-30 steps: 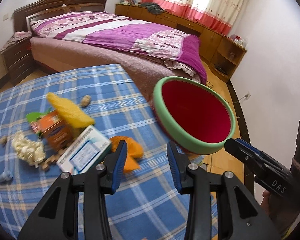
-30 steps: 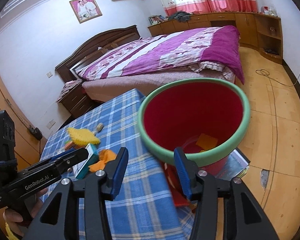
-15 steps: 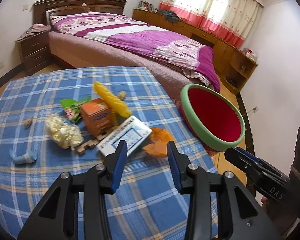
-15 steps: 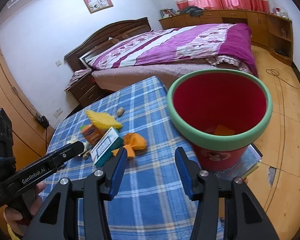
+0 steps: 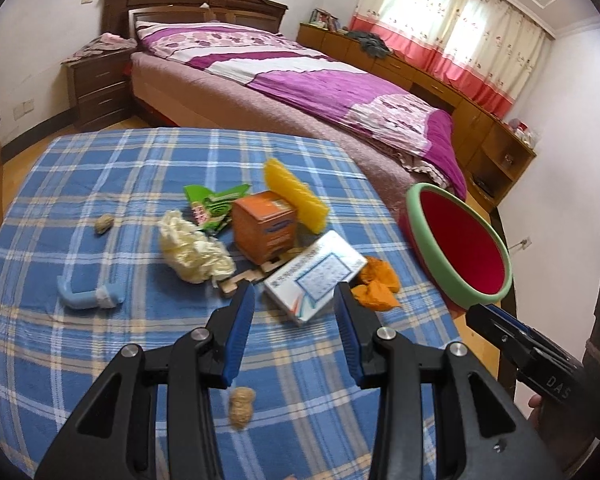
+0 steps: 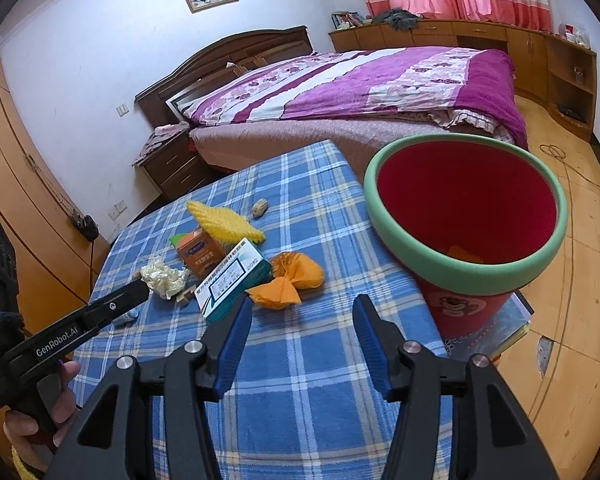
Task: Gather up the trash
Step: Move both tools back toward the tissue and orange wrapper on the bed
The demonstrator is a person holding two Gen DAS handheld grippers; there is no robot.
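Trash lies in a loose cluster mid-table on the blue plaid cloth [image 5: 112,160]: white-and-teal carton [image 5: 314,278], orange box [image 5: 265,226], yellow ridged sheet [image 5: 296,192], crumpled orange wrapper [image 5: 376,284], cream crumpled wad [image 5: 194,250], green packet [image 5: 214,208], small wooden pieces [image 5: 244,278], pale blue tube-shaped piece [image 5: 88,296], one peanut-like shell [image 5: 241,406] near the table's front, another [image 5: 103,224] off to the left

Red bin with green rim [image 6: 466,220] stands just past the table's right edge; something orange is visible at its bottom

Handling, judged: cartons look light and stiff, flat faces suit a pinch across the narrow sides. Wrapper and wad are soft and will crush, so grip anywhere, though loose ends may trail. Shells are small and brittle, so a light pinch. Yellow sheet leans on the orange box; lifting either may shift the other

Left tongs [image 5: 294,320]: partly open, nothing between the pads, aimed at the near corner of the white-and-teal carton but not touching it
Right tongs [image 6: 302,332]: jaws opening, empty, over bare cloth short of the orange wrapper

Unclear: the bin's base is cut off, resting on something flat like books; most of its contents are hidden; carton print is illegible; wooden pieces lie partly under the cartons; only the person's fingers show at the frame edges
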